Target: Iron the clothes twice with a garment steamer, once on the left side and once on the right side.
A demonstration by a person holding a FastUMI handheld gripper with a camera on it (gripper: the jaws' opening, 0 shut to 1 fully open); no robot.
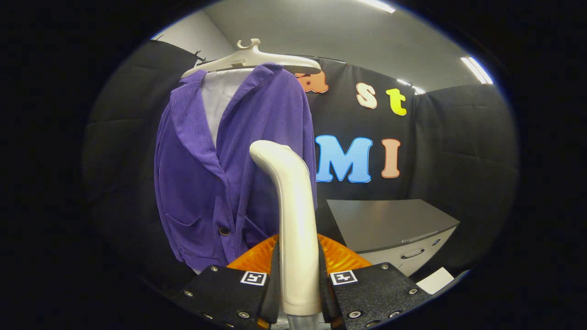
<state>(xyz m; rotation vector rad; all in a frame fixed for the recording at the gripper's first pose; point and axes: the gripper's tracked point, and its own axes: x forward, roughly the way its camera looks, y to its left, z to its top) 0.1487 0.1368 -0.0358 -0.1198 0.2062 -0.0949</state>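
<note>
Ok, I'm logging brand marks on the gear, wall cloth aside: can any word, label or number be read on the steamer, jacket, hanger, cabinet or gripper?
Garment steamer: no text visible.
Purple jacket: none.
Hanger: none.
Grey cabinet: none.
Gripper, shut on the steamer: a square black-and-white marker on each finger, a pattern only, no words.

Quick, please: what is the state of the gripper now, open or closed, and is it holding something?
Gripper: closed, both fingers pressing on the handle of the white garment steamer, which points up toward the purple jacket.
</note>
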